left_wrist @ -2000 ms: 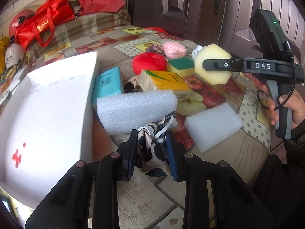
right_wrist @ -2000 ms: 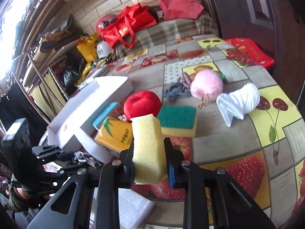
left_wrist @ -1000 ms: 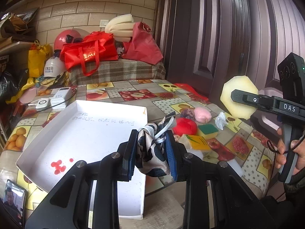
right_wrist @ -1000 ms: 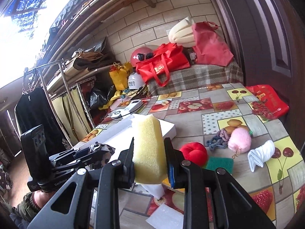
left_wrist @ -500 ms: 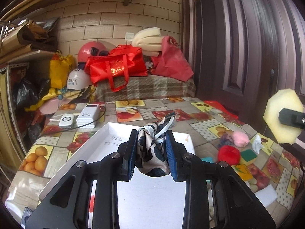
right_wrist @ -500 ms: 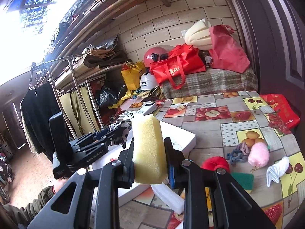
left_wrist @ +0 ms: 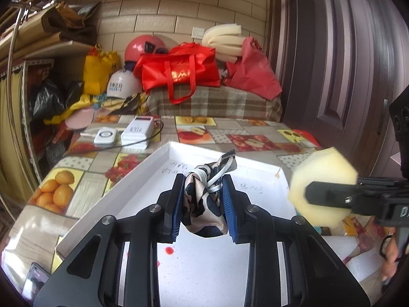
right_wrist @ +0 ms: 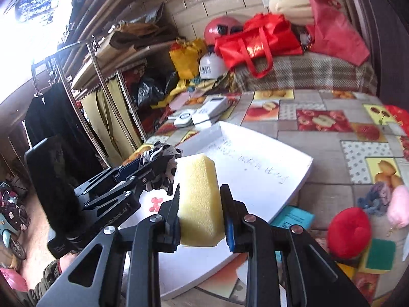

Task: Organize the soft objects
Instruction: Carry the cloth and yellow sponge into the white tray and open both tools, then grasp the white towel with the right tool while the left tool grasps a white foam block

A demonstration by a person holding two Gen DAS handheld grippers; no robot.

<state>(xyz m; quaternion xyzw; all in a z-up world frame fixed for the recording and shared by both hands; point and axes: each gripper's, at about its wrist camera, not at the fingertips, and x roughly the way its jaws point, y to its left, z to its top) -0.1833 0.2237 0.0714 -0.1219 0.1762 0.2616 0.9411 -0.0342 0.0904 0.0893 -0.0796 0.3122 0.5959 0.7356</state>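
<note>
My left hand-held gripper (left_wrist: 203,199): pinching the knotted patterned cloth (left_wrist: 204,202) above the white tray (left_wrist: 163,158).
My right hand-held gripper (right_wrist: 200,213): clamped on the yellow sponge (right_wrist: 199,204), over the tray's near edge.
Around: red plush (right_wrist: 349,232), pink pompom (right_wrist: 397,206), green scrub sponge (right_wrist: 378,254) on the tabletop (right_wrist: 324,158) beside the tray.

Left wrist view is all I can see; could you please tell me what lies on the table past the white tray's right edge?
Observer: A round red plush ball sits there, off the tray.
Operator: Is anything next to it?
Observer: A pink fluffy pompom lies just behind it.
Operator: And closer to the tray?
Observer: A flat teal packet lies right beside the white tray, at its rim.
</note>
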